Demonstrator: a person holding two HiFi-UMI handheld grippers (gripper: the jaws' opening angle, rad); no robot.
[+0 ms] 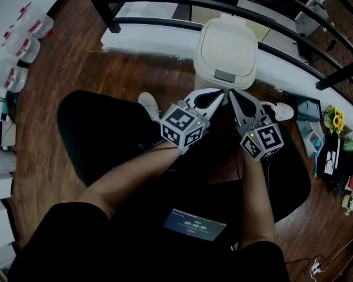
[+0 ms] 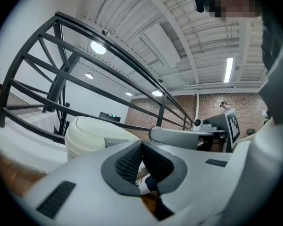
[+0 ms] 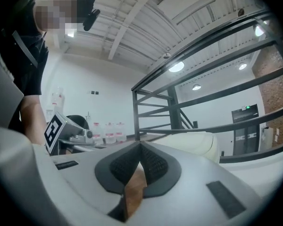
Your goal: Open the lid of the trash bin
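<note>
A cream trash bin [image 1: 226,54] stands on the wooden floor by the railing, its lid [image 1: 227,44] down, with a grey push tab [image 1: 225,76] at its near edge. My left gripper [image 1: 221,93] and right gripper [image 1: 231,94] hover side by side just short of the bin's front, tips almost touching each other. Both are shut with nothing between their jaws. The bin [image 2: 96,135] shows left of centre in the left gripper view, and the same bin [image 3: 195,142] shows right of centre in the right gripper view.
A black metal railing [image 1: 223,7] curves behind the bin over a white ledge [image 1: 147,40]. Plastic containers [image 1: 17,43] lie at the far left. White shoes [image 1: 148,106] rest on the floor near the grippers. Clutter and flowers [image 1: 334,122] sit at the right.
</note>
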